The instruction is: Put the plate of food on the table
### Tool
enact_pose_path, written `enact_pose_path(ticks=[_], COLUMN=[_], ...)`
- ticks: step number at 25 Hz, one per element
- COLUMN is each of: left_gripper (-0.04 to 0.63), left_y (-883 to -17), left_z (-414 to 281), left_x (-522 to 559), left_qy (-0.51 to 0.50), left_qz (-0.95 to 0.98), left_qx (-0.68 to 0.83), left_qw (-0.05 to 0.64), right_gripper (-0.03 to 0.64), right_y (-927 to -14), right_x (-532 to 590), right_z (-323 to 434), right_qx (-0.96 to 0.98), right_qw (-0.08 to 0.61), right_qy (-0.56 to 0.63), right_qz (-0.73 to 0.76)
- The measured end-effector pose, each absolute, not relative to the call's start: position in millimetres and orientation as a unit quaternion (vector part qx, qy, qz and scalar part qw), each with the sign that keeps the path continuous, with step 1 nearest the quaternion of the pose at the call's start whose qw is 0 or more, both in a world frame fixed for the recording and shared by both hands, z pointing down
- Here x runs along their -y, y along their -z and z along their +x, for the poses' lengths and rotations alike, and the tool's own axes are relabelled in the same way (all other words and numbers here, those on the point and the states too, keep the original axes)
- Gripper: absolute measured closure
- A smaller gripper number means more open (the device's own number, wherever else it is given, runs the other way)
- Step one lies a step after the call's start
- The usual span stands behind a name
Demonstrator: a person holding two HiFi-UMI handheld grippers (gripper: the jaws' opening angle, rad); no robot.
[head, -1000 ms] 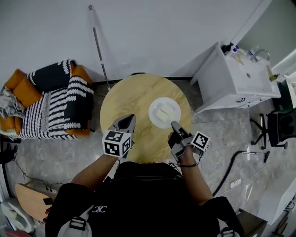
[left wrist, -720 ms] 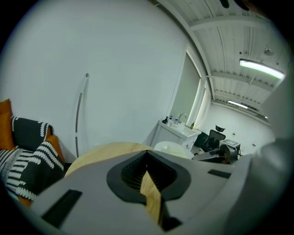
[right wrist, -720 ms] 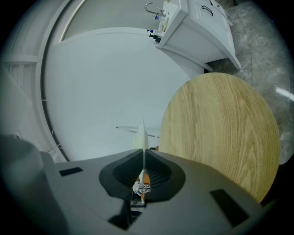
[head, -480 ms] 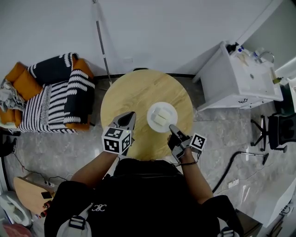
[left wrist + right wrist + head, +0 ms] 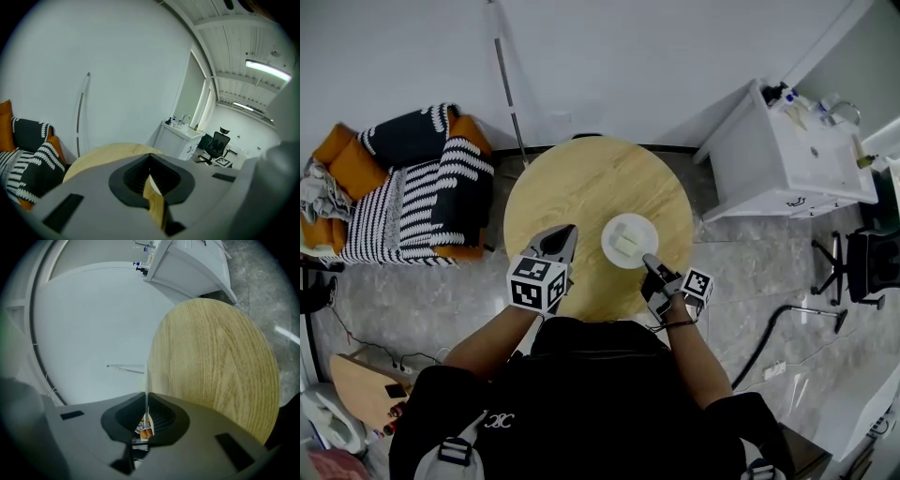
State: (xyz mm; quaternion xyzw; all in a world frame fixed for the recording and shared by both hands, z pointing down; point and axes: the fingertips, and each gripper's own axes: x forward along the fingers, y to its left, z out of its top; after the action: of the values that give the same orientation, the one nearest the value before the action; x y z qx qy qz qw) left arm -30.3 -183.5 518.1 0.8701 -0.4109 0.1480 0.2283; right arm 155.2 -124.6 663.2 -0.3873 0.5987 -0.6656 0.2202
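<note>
Round wooden table (image 5: 572, 187) in a white-walled room | left gripper (image 5: 563, 234) jaws together, empty | right gripper (image 5: 648, 260) clamped on the rim of the plate of food (image 5: 611, 246) | plate seemingly held above table's near side | remaining: lower it, release.

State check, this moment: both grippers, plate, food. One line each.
left gripper: jaws together, nothing between them, over the near edge of the table.
right gripper: shut on the near rim of the plate.
plate: held level over the table's near right part; contact with the top cannot be told.
food: pale pieces lying on the plate's middle.
</note>
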Motion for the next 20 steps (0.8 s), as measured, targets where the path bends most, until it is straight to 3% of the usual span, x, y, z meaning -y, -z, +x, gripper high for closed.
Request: enact_pose_path(ticks=[20], left_gripper=[0.589], left_y=[-522], left_z=[-42], left_x=[190], left_qy=[-0.159], left_qz=[0.858], left_qx=[0.430], left_qw=[0.233], right_gripper=[0.588], right_y=[-705], right_x=[134], right_z=[138], right_qx=[-0.608], right_qw=[0.186], right_qy=[0.690], right_qz=[-0.346])
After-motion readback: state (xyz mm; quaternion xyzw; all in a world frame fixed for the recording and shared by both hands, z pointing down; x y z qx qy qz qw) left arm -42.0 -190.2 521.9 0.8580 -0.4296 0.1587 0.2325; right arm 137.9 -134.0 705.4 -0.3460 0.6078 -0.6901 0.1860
